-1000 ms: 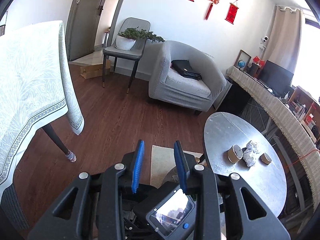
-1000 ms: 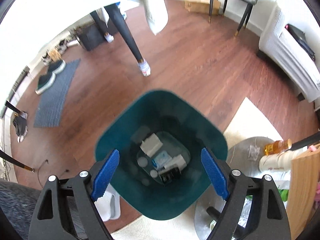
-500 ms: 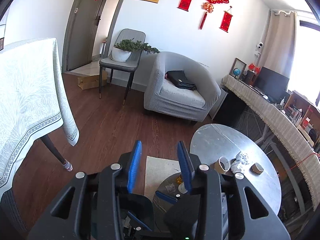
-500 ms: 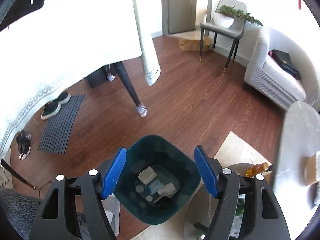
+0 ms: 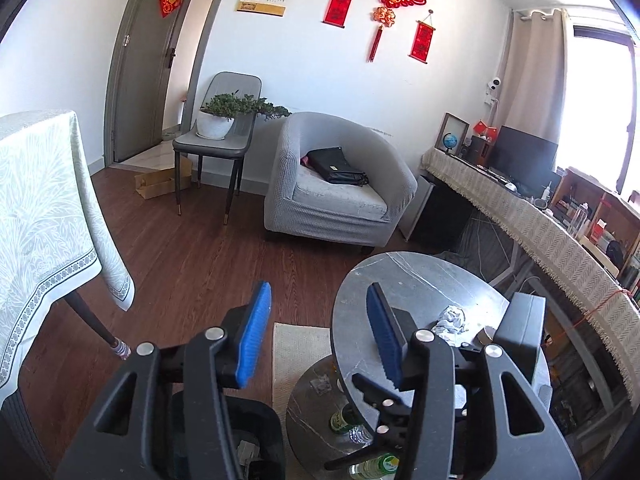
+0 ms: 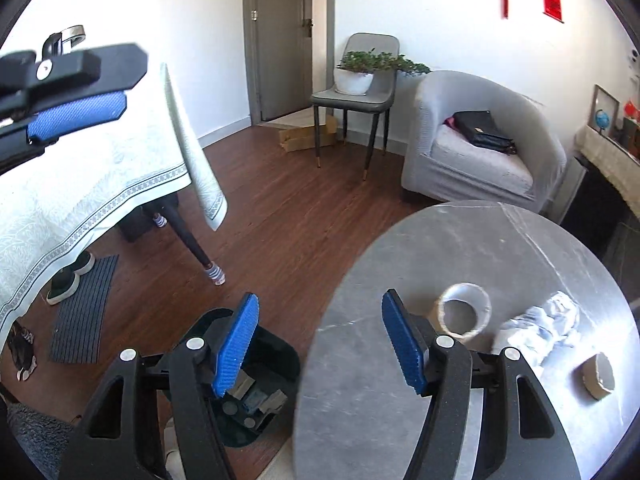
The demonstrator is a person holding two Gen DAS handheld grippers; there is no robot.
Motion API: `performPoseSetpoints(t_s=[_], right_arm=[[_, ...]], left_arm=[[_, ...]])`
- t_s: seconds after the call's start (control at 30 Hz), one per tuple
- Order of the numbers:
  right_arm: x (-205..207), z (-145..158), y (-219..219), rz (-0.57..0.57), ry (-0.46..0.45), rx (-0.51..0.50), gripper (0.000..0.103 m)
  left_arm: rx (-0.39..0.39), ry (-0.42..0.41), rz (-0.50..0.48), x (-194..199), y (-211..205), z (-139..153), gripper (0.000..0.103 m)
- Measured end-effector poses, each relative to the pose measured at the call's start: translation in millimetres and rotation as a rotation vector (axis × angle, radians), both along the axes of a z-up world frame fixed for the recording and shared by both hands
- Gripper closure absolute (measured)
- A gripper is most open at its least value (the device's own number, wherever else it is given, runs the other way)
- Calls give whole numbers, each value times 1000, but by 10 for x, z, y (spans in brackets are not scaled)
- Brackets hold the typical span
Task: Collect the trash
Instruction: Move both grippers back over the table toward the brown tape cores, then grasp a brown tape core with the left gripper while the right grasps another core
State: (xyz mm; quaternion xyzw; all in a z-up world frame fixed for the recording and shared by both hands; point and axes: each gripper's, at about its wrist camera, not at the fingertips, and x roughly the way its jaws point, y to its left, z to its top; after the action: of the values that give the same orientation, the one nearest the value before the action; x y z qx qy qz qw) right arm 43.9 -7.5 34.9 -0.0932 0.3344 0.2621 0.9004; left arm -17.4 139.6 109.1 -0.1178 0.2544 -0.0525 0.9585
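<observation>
A round grey table (image 6: 460,248) carries a white tape roll (image 6: 464,312), a crumpled paper wad (image 6: 540,328) and a small cardboard roll (image 6: 598,374). My right gripper (image 6: 320,346) hangs over the table's left edge with its jaws closing and nothing between them. Below it on the floor stands the teal bin (image 6: 260,384) with several scraps inside. My left gripper (image 5: 320,332) hovers left of the table (image 5: 420,280), jaws opening and empty. The paper wad (image 5: 450,318) lies beyond its right pad. The bin (image 5: 264,412) sits under it.
A cloth-covered table (image 5: 40,220) stands at the left on a dark leg (image 6: 188,240). Further back are a grey armchair (image 5: 336,200) with a black bag, a chair with a potted plant (image 5: 220,120), and a cardboard box (image 5: 156,184). Bottles (image 5: 340,420) stand under the round table.
My right gripper rose from above the bin to the round table's edge and its jaws narrowed. My left gripper's jaws spread apart as it rose and moved toward the table.
</observation>
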Motion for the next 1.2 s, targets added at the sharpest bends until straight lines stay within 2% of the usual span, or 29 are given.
performPoseSetpoints(t_s=[0.2, 0.33, 0.73, 0.97, 1.2], right_arm=[[73, 27, -593, -109, -7, 26, 38], [104, 29, -891, -163, -1, 45, 38], [76, -56, -1593, -264, 18, 85, 38], [62, -98, -1983, -321, 38, 127, 31], [80, -211, -2330, -364, 89, 176, 26]], left_arm=[[85, 52, -34, 167, -369, -175, 41], [125, 86, -77, 287, -629, -350, 39], [186, 199, -162, 634, -1135, -886, 39], [219, 233, -207, 801, -1425, -1112, 39], [253, 255, -210, 921, -1547, -1244, 40]])
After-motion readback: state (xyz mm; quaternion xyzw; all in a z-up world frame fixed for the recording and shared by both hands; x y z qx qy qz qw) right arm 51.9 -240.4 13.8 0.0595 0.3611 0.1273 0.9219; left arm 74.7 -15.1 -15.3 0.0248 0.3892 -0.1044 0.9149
